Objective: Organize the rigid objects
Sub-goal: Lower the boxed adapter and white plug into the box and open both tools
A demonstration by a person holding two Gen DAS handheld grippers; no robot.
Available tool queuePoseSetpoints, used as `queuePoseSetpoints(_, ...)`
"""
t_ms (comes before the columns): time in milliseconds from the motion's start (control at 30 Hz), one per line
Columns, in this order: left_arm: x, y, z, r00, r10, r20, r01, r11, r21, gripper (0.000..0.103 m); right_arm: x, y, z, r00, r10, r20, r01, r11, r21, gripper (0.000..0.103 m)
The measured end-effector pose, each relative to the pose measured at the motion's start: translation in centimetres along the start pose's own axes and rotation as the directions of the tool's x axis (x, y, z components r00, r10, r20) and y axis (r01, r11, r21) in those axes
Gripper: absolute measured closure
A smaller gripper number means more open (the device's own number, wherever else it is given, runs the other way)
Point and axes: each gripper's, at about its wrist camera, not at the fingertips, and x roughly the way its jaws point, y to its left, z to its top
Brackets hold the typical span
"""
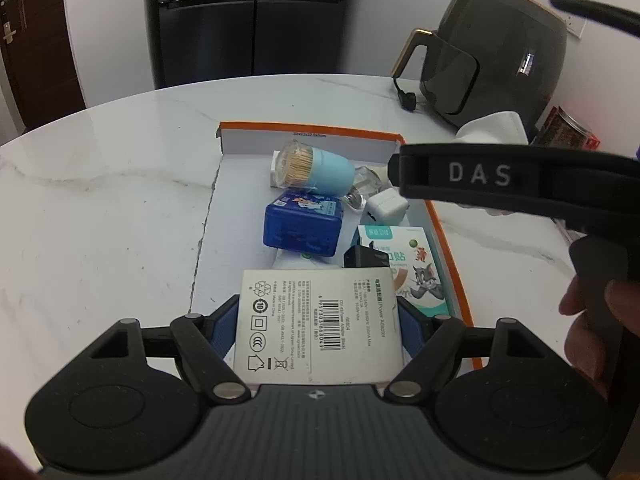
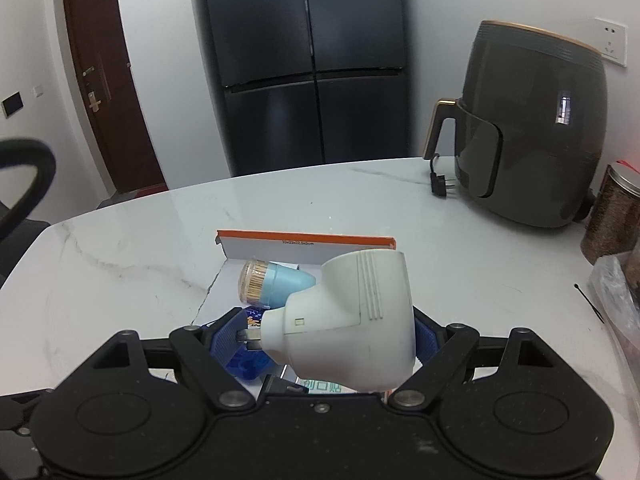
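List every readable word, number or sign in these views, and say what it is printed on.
"DAS": right claw's body.
"Power Adapter", a barcode and certification marks: white box held in the left claw; its remaining fine print is too small.
Chinese characters: cartoon bandage box, unreadable.
Dimension print: tray wall, blurred.

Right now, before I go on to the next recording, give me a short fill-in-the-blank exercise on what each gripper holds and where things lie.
1. The left gripper holds a flat white ____.
2. The right gripper holds a white ____ with metal prongs.
3. The toothpick holder lies on its side in the ____-edged tray.
4. The air fryer stands on the ____.

Missing words: box; plug adapter; orange; table
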Motion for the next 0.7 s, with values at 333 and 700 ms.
queuePoseSetpoints(333, 0.7, -0.1, 1.7, 1.000, 0.016, 0.027, -0.015, 0.999, -0.035, 0.024, 2.9, -0.7, 1.6, 1.000, 0.014, -0.005, -0.014, 1.000, -0.025, 0.004)
queuePoseSetpoints(700, 2.6, -1.2, 4.6, 0.997, 0.008, 0.073, -0.007, 1.000, -0.006, 0.024, 5.7, -1.2, 4.1, 0.999, 0.032, 0.004, -0.032, 0.999, -0.026, 0.004)
